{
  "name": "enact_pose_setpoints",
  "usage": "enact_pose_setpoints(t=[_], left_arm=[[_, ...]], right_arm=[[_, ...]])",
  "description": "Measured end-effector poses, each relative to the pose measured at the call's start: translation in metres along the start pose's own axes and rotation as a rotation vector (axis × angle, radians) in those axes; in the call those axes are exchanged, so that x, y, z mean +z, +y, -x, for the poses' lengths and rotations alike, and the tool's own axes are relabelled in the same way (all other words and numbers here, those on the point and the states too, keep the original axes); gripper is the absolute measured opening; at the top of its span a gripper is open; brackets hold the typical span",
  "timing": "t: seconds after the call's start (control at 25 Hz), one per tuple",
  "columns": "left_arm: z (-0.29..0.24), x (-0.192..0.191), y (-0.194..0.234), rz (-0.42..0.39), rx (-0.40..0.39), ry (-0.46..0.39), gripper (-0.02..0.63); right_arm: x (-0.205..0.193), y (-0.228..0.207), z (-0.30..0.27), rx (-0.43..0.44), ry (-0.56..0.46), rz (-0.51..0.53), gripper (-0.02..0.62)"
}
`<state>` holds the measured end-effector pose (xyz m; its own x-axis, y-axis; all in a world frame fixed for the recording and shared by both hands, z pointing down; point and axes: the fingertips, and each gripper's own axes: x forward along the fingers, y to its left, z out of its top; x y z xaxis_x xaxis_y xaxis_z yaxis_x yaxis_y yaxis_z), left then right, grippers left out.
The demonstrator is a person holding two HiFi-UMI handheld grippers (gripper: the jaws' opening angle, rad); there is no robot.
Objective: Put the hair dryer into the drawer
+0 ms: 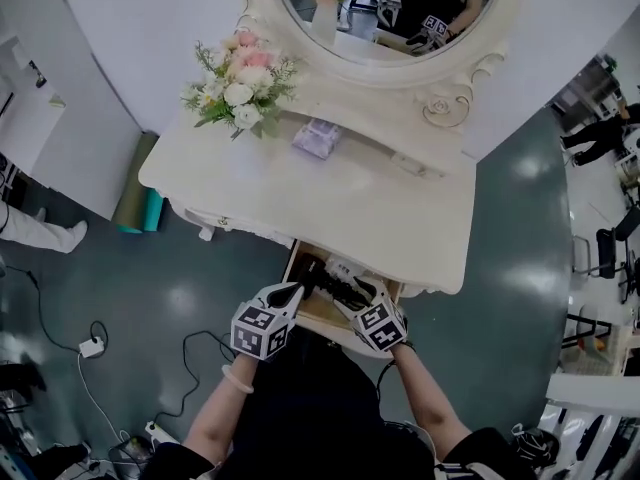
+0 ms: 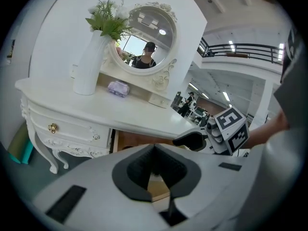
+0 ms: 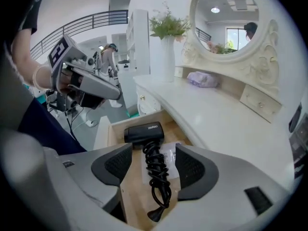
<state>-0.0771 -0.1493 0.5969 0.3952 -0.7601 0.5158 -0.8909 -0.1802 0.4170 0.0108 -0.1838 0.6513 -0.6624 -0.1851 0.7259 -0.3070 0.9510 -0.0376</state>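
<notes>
Two states — R gripper (image 3: 154,165) jaws apart, empty, over hair dryer (image 3: 144,133) lying in drawer (image 3: 115,134); L gripper (image 2: 154,170) seemingly shut, empty.

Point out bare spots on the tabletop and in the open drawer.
Tabletop: wide bare stretch right of the lilac pouch, to the front edge; a smaller one in front of the flower vase. Drawer: crowded, hair dryer and cord fill the middle; only a bare wood strip beside the cord.

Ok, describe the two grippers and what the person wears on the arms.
The left gripper and right gripper match: pale grey shells, dark ribbed pads, each with a white cube bearing black square markers. The person wears a black short-sleeved top and a pale bracelet on the left wrist.
</notes>
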Motion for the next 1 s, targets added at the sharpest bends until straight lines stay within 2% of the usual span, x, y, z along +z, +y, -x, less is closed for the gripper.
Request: enact_pose_setpoints(t=[0.16,0.4,0.64,0.8,0.92,1.0], left_arm=[[0.003,0.015,-0.008,-0.016,-0.031,-0.005,0.02],[0.004,0.05,-0.027,-0.014,-0.081,-0.073,0.02],[0.008,0.088,-0.05,-0.107,-0.145,-0.129,0.019],[0.015,0.114,-0.067,-0.139,-0.198,-0.178,0.019],[0.018,0.132,-0.082,-0.17,-0.245,-0.208,0.02],[0.016,0.14,-0.091,-0.199,-0.27,-0.221,0.019]], right_arm=[[0.023,-0.007,0.03,-0.07,-0.08,-0.033,0.284],[0.061,-0.017,0.078,-0.172,-0.238,-0.095,0.284],[0.117,-0.033,0.136,-0.232,-0.529,-0.268,0.284],[0.149,-0.036,0.177,-0.277,-0.75,-0.322,0.284],[0.163,-0.036,0.201,-0.272,-0.898,-0.41,0.284],[0.168,-0.036,0.215,-0.244,-1.002,-0.511,0.241]])
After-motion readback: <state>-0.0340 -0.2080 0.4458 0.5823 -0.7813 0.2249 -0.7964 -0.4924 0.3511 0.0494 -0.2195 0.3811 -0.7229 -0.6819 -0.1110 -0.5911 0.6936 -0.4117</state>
